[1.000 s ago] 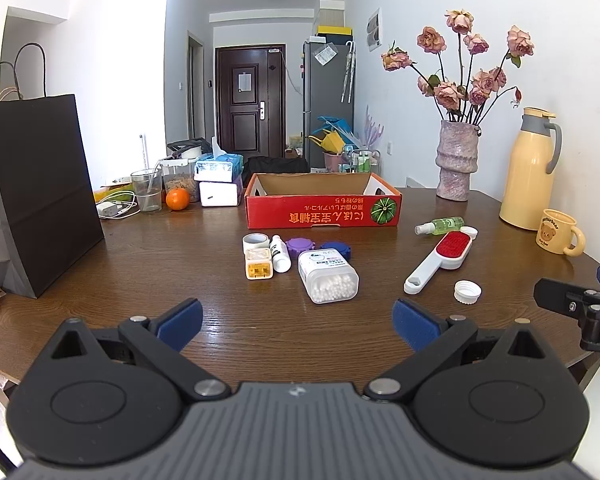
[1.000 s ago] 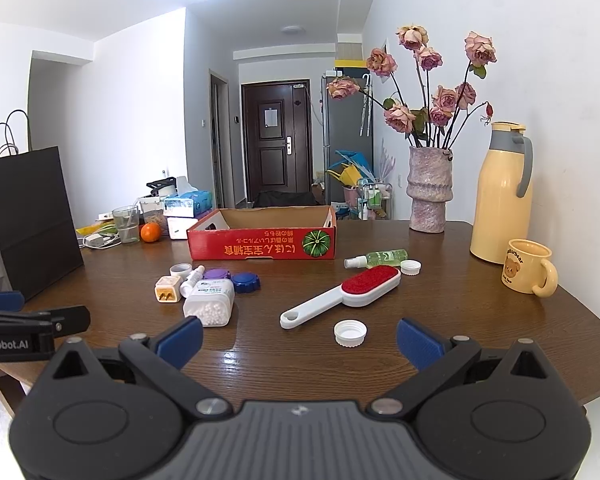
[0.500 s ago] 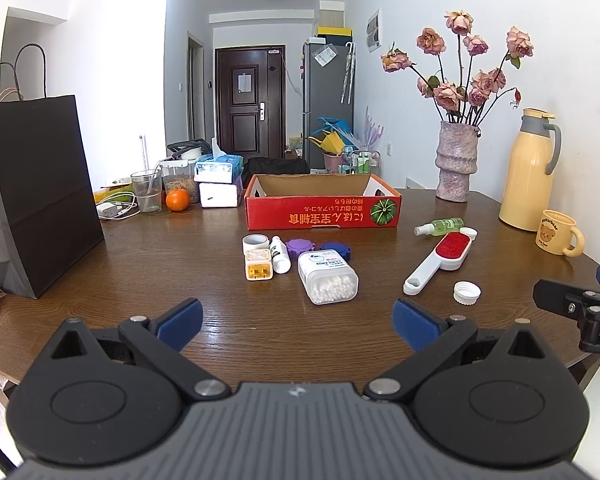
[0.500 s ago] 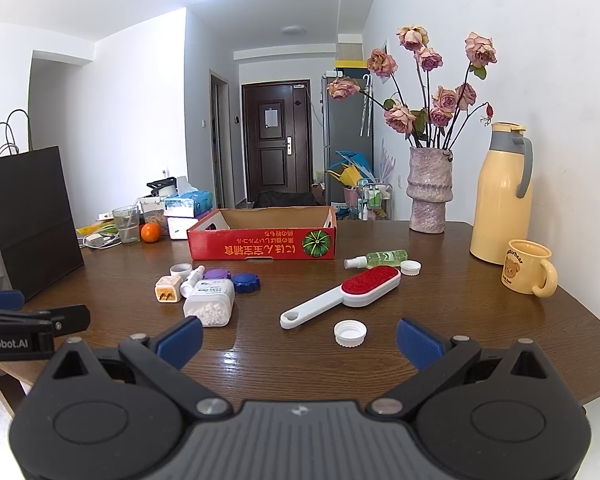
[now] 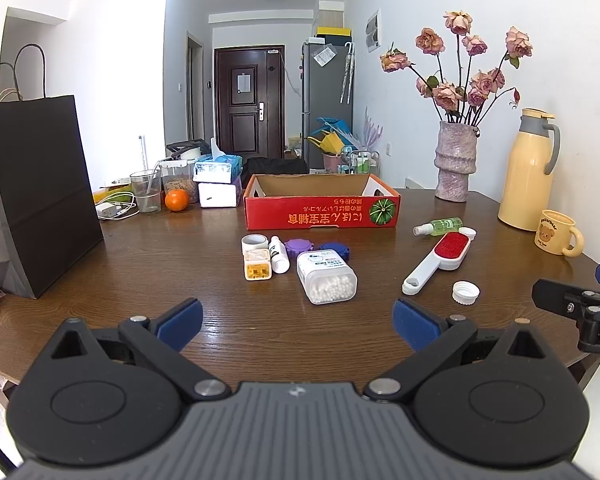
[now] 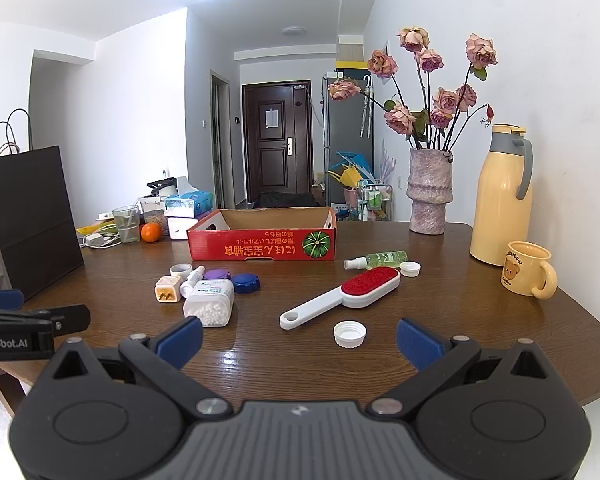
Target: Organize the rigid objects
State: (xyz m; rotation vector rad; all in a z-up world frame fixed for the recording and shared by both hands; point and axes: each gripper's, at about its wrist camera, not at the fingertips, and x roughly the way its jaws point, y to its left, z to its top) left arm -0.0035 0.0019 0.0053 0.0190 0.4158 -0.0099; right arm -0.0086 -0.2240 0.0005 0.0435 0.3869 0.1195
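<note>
A red cardboard box (image 5: pixel 320 210) stands open at mid-table; it also shows in the right wrist view (image 6: pixel 262 244). In front of it lie a clear cotton-swab box (image 5: pixel 326 282), a small white bottle (image 5: pixel 279 254), a yellow-and-white case (image 5: pixel 257 265), a tape roll (image 5: pixel 254 242), a purple lid (image 5: pixel 299 246) and a blue lid (image 5: pixel 335 249). To the right lie a red-and-white lint brush (image 6: pixel 342 296), a green spray bottle (image 6: pixel 376 259) and a white cap (image 6: pixel 349 333). My left gripper (image 5: pixel 296 326) and right gripper (image 6: pixel 298 338) are open and empty, near the table's front edge.
A black paper bag (image 5: pixel 36 200) stands at the left. A glass, an orange (image 5: pixel 176 200) and tissue packs sit at the back left. A vase of roses (image 5: pixel 456 166), a yellow thermos (image 5: pixel 528 176) and a yellow mug (image 6: pixel 528 268) stand at the right.
</note>
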